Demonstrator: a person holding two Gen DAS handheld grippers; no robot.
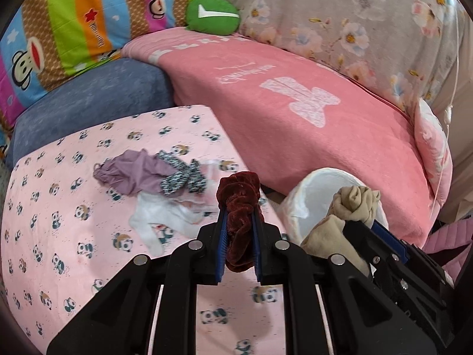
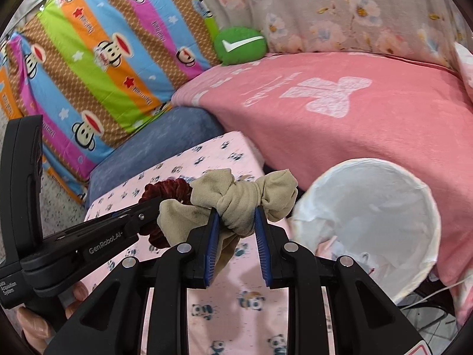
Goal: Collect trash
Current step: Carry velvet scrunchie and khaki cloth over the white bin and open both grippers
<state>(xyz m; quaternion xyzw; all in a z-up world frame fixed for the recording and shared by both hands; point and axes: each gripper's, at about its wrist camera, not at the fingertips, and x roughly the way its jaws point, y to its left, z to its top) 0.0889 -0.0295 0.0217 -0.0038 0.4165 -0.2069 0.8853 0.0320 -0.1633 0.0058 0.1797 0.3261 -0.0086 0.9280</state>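
Bedroom scene: pink panda-print sheet underfoot of both claws, striped monkey-print cushion far back left, blue-grey cushion nearer, coral-pink blanket stretching off right, small green round pillow and grey floral quilt behind.

Ahead and left of the left claw, on the sheet: loose pile of a lilac garment, a black-and-white speckled scrunchie and a crumpled white cloth. Well apart from the tips, not yet collected.

Left claw itself: clamped on a dark red velvet scrunchie, band upright between the blue pads, bulging above and below the grip.

Just right of it, right claw: pinched shut around a knotted beige fabric scrunchie, long axis lying crosswise, bow-like ends spilling past both fingers.

Right and slightly ahead of the right claw, just beside it: round white-lined trash bin, mouth tilted toward the camera, some pale scraps already visible at the bottom.

Key relation, as a judgement: bin to the right of both claws, nearer the right one, with the beige scrunchie close to the rim but not yet over the opening. Likely next: short rightward carry and release for the right claw; longer reach across for the left, with some risk of crowding the right claw on the way.
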